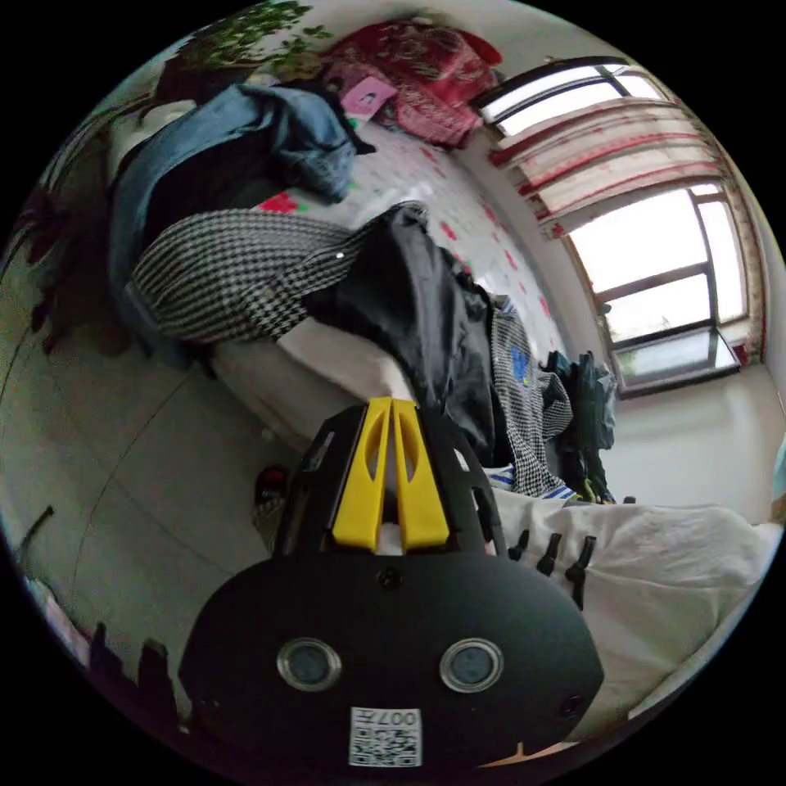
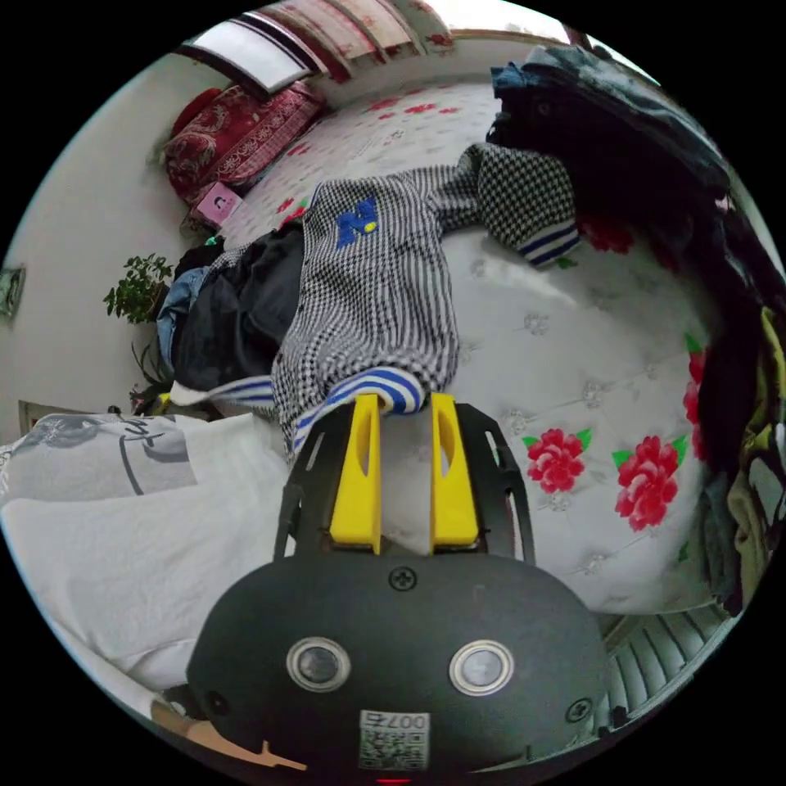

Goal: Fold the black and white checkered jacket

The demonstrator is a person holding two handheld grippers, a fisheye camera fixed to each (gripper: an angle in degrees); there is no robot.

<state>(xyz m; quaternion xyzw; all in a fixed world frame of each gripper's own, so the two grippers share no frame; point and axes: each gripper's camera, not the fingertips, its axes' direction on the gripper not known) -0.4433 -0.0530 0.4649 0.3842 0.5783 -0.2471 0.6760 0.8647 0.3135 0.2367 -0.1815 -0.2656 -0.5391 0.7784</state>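
A: The checkered jacket [image 2: 372, 303] is lying on the bed [image 2: 573, 344], spreading away from the right gripper [image 2: 404, 401]. Its blue-and-white striped hem [image 2: 385, 391] is sitting right at the tips of the yellow jaws, which are standing a little apart with nothing pinched between them.

B: And the left gripper [image 1: 391, 405]?

A: Its jaws are sitting nearly together. Black cloth is hanging just beyond their tips, but I cannot tell whether any of it is caught. That is the jacket's black lining [image 1: 417, 311], I judge, turning outward, with a checkered sleeve [image 1: 237, 278] trailing off to the side.

B: Going further out from the right gripper?

A: Beyond the hem comes the front panel with a blue letter patch [image 2: 356, 219], then the far sleeve ending in a striped cuff [image 2: 547, 244]. A dark heap of clothes [image 2: 655, 164] is piling up past that, and a red pillow [image 2: 237, 131] is resting near the wall.

B: How is it likely handling?

A: Soft and limp, probably, with the lining looking slippery and the ribbed hem thicker. I would be pinching the hem and cuffs, where the knit looks firmer, not the smooth lining.
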